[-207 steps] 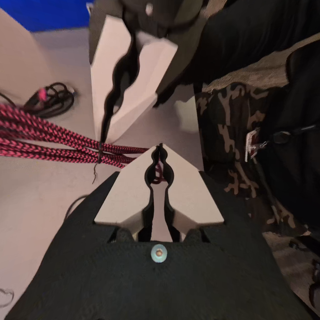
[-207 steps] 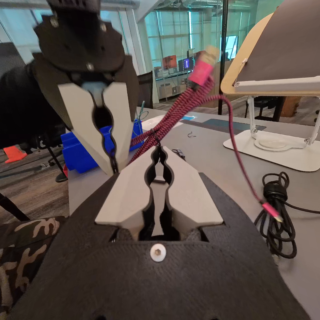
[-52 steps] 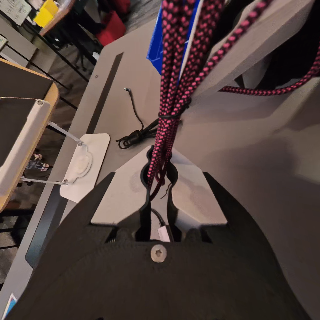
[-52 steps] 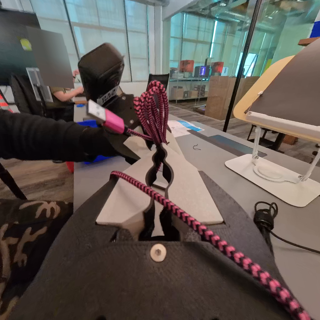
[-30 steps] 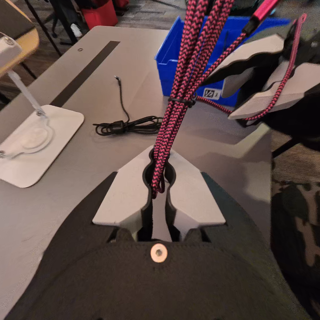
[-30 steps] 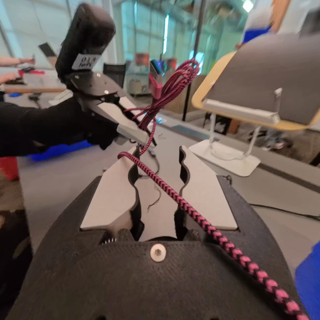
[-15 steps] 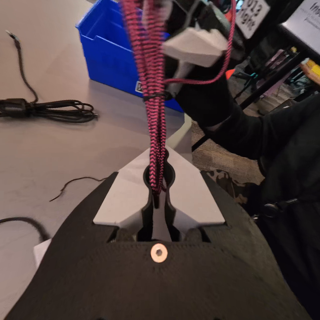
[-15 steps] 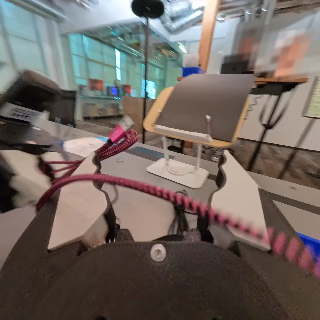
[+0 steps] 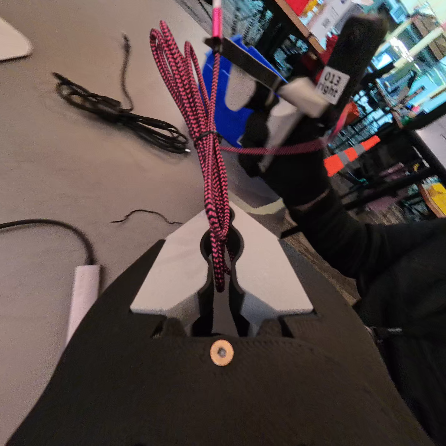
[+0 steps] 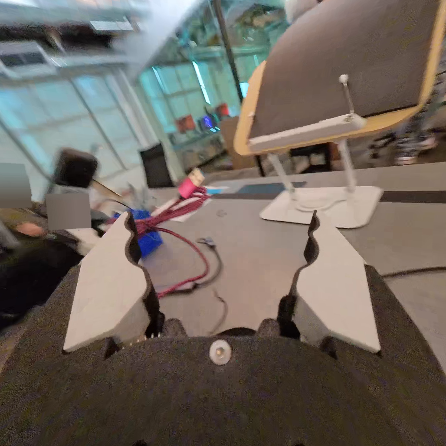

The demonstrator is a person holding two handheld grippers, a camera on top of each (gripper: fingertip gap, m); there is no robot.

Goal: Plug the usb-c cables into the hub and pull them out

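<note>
1. The left tongs (image 9: 220,231) were closed on the coiled pink cable (image 9: 207,135), gripping the bundle near one end so that its loops stood up above the bench (image 9: 48,169).
2. A thin black tie (image 9: 207,135) held the coil together about midway; one loose strand ran off sideways from the tie toward the right tongs (image 9: 260,79), and a pink plug (image 9: 216,18) stood at the top of the view.
3. The right tongs (image 10: 220,255) were spread wide and held nothing; through their gap showed bare bench, a pink strand and a thin black lead (image 10: 218,260).
4. A pale grey block with a black cord, which I took for the hub (image 9: 83,292), lay on the bench just left of the left tongs, with nothing plugged into it that could be seen.
5. A second, black cable (image 9: 115,113) lay coiled farther off, near a blue bin (image 9: 224,103).
6. Judged step: early, with the pink cable being freed and no plugging begun.
7. The next move would call for the right tongs to close on a usb-c end, which I could not pick out in the blur, square it to a hub port and push straight in, while the left kept the coil clear.
</note>
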